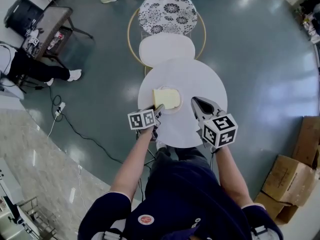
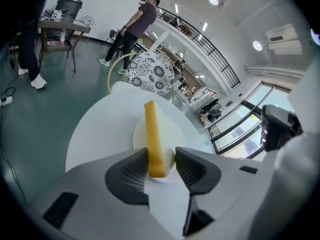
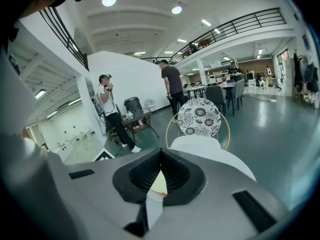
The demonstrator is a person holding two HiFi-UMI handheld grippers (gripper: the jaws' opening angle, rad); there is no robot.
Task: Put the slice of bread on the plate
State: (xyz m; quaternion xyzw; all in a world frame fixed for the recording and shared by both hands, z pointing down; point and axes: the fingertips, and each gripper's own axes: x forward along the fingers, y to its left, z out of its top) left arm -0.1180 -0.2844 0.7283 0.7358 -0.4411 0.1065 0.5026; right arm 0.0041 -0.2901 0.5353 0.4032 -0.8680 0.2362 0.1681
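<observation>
On a round white table [image 1: 197, 79] stands a small white plate [image 1: 173, 112] with a pale yellow slice of bread [image 1: 166, 98] on it. My left gripper [image 1: 158, 115] is at the slice's near edge. In the left gripper view the bread [image 2: 152, 134] stands edge-on between the jaws of that gripper [image 2: 161, 155], over the plate [image 2: 138, 134]. It lies against the left pad with a thin gap at the right pad, so the gripper is open. My right gripper [image 1: 196, 103] hovers to the right of the plate, shut and empty [image 3: 161, 153].
Behind the table stands a chair with a patterned round back [image 1: 167, 11] and a white seat [image 1: 166, 49]. Cardboard boxes [image 1: 292, 179] sit on the floor at right. A side table [image 1: 50, 26], a dark bin [image 1: 22, 14] and a cable [image 1: 62, 115] are at left. People stand beyond.
</observation>
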